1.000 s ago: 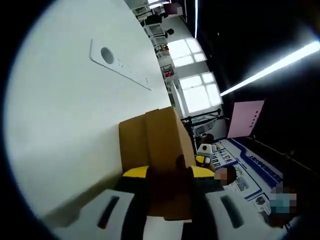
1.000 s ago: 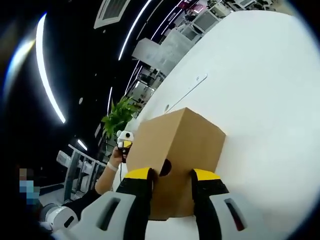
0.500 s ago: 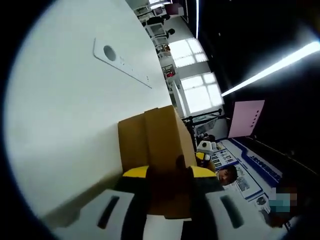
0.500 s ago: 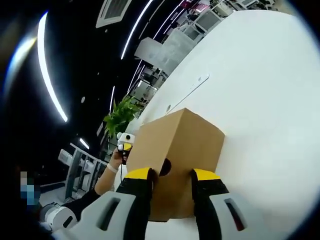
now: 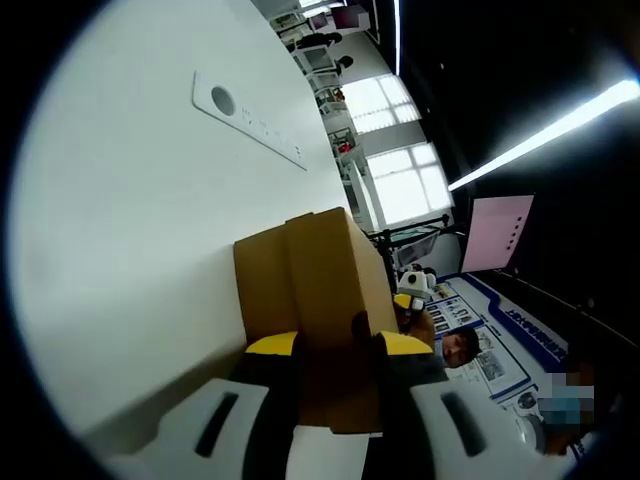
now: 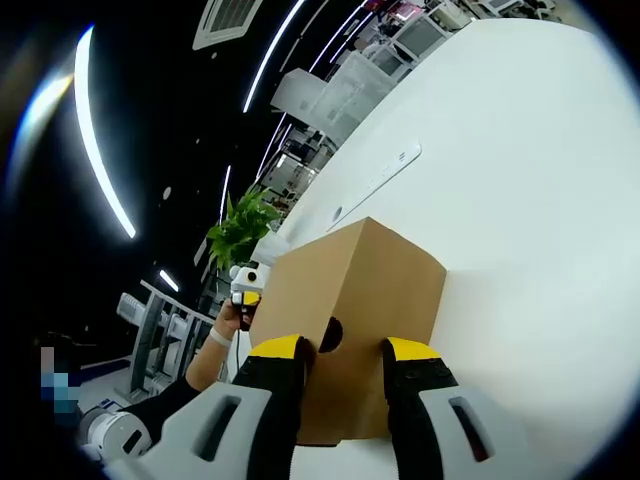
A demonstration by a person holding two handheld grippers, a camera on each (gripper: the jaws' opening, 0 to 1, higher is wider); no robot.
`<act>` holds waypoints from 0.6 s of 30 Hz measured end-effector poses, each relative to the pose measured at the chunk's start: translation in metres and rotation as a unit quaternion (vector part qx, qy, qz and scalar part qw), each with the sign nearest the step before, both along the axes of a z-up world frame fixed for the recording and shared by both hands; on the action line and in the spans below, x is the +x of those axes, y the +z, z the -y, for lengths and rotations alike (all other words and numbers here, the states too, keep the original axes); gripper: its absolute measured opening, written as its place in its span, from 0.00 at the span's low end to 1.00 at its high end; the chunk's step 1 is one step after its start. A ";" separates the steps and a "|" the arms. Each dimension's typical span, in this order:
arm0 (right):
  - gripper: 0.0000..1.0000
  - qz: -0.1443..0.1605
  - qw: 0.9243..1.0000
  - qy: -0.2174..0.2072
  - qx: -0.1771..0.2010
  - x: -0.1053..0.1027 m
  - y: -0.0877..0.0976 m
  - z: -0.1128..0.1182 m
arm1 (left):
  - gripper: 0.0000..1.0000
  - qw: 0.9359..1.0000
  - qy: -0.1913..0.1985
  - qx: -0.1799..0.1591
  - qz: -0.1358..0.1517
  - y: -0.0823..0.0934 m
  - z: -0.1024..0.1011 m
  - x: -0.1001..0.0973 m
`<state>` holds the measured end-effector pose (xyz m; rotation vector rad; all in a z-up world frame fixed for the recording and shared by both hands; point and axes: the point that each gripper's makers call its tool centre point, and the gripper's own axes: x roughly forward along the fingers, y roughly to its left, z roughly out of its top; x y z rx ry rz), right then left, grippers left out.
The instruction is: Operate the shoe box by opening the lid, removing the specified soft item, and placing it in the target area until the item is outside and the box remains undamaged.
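- The left claw (image 5: 335, 350) is seen closed on one short end of the shoe box (image 5: 310, 290), with its yellow-tipped jaws pressed on both sides of the cardboard by a dark finger hole.
- The right claw (image 6: 340, 352) is seen closed on the other short end of the shoe box (image 6: 350, 310), again beside a dark finger hole.
- So the box is held between the two claws, one at each end, and neither claw is nearer than the other.
- The long way of the box runs straight out from each claw toward the other one; in the right gripper view the left claw (image 6: 243, 290) and a hand (image 6: 225, 318) are seen just past the far end of the box.
- The box is seen against a white surface (image 5: 150, 230); it cannot be told if the box rests on it or is lifted.
- The lid looks shut, and no soft thing can be seen, so it is judged to be inside.
- To lift the lid, one end would likely have to be let go first.
- Far behind the box, a green plant (image 6: 240, 228) and bright windows (image 5: 395, 150) are seen.
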<state>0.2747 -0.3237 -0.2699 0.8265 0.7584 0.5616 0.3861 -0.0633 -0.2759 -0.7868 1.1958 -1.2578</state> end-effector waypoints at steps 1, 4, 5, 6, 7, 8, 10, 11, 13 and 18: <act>0.31 -0.001 1.000 0.002 -0.001 0.000 0.000 -0.001 | 0.30 1.000 0.001 0.000 -0.002 0.000 -0.001 0.000; 0.31 -0.002 1.000 0.005 -0.002 0.000 -0.001 -0.002 | 0.30 1.000 -0.001 0.004 0.001 0.001 0.000 -0.010; 0.31 -0.002 1.000 0.006 -0.002 0.000 -0.001 -0.003 | 0.30 1.000 -0.001 0.004 0.002 0.001 0.000 -0.013; 0.31 -0.002 1.000 0.007 -0.001 0.000 -0.001 -0.003 | 0.30 1.000 0.000 0.004 0.002 0.001 0.000 -0.013; 0.31 -0.002 1.000 0.008 -0.001 0.000 -0.001 -0.003 | 0.30 1.000 0.001 0.004 0.001 0.000 -0.001 -0.013; 0.31 -0.002 1.000 0.009 -0.001 0.000 -0.001 -0.003 | 0.30 1.000 0.002 0.004 0.001 0.000 -0.002 -0.012; 0.31 -0.002 1.000 0.012 -0.001 0.000 -0.001 -0.004 | 0.30 1.000 0.002 0.004 0.002 0.000 -0.002 -0.015; 0.31 -0.002 1.000 0.013 -0.002 0.000 -0.001 -0.005 | 0.30 1.000 0.002 0.004 0.002 0.000 -0.002 -0.018; 0.31 -0.002 1.000 0.015 -0.003 0.001 -0.001 -0.004 | 0.30 1.000 0.004 0.002 0.002 0.000 -0.001 -0.026; 0.31 -0.003 1.000 0.020 -0.006 0.004 -0.001 -0.004 | 0.30 1.000 0.009 -0.001 0.002 0.002 0.001 -0.047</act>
